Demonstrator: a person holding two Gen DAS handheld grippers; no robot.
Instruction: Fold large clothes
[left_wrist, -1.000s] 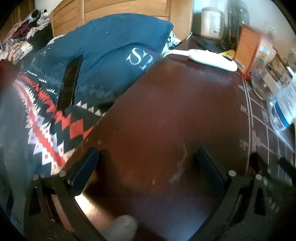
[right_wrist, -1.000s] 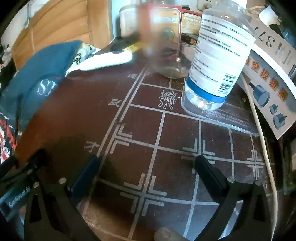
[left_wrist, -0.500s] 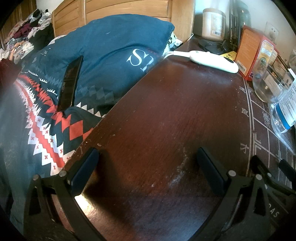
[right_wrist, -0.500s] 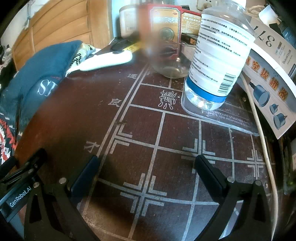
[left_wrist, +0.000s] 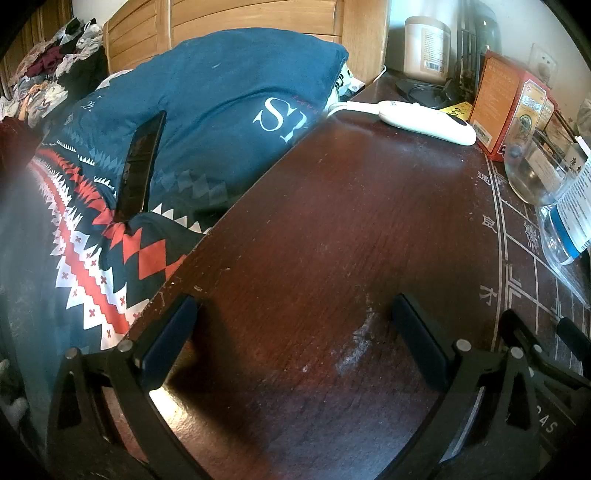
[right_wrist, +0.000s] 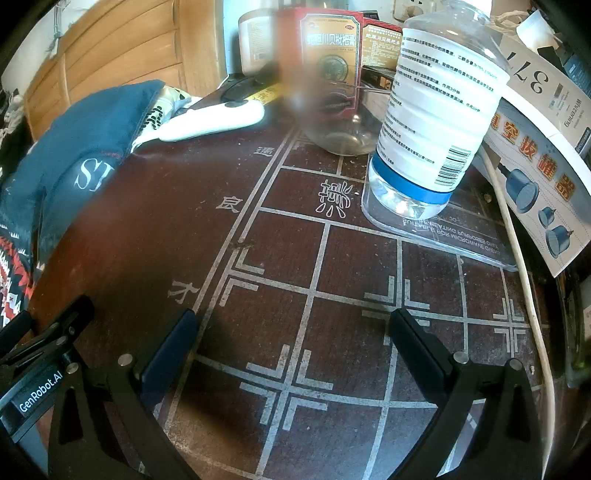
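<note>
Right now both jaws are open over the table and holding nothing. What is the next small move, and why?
Probably swing the left gripper left, off the dark table toward the patterned cloth beside it. Nothing to fold lies on the table. The right gripper faces a water bottle and boxes, so it should follow after.

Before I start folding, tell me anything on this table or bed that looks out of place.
A dark flat slab, perhaps a phone, lies on the patterned bedding rather than on the table. A whitish scuff mars the tabletop between the left gripper fingers. Both grippers are open and empty.
</note>
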